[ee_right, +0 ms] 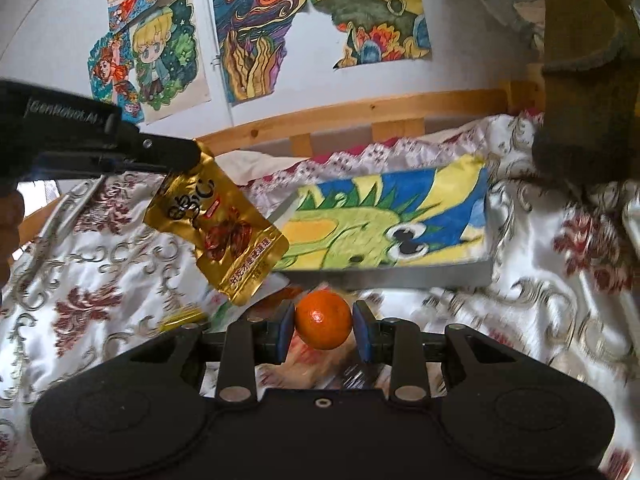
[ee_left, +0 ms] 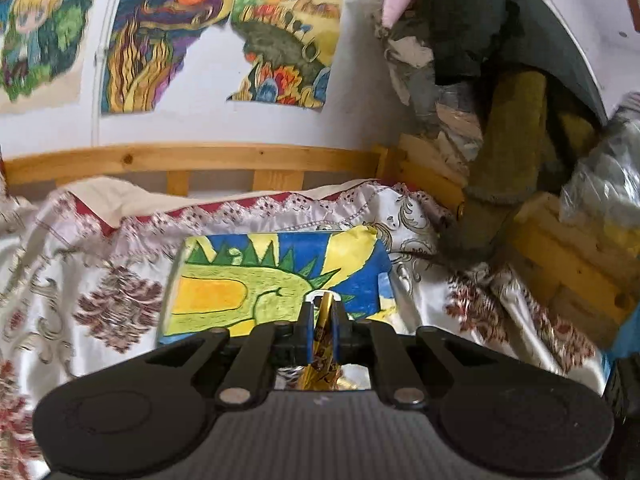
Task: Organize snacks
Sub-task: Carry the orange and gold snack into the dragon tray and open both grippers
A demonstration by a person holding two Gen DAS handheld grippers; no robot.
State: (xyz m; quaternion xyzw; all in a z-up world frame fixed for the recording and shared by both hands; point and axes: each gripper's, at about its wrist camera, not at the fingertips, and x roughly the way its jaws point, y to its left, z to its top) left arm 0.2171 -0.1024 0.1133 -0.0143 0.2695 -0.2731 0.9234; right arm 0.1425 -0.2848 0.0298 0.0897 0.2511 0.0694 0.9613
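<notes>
In the left wrist view, our left gripper point(ee_left: 323, 312) has its jaws clenched on a gold snack pouch point(ee_left: 325, 344), above the box with a dragon drawing point(ee_left: 248, 280) on the bed point(ee_left: 100, 264).

In the right wrist view, our right gripper point(ee_right: 323, 326) grasps a mandarin orange point(ee_right: 323, 319) between its jaws, above the bed. The pouch point(ee_right: 218, 226) hangs from the left gripper point(ee_right: 188, 160), left of the box point(ee_right: 384, 228).

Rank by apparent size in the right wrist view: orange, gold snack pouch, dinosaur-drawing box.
1. dinosaur-drawing box
2. gold snack pouch
3. orange
The orange sits nearest the camera, so it may look bigger than it is.
</notes>
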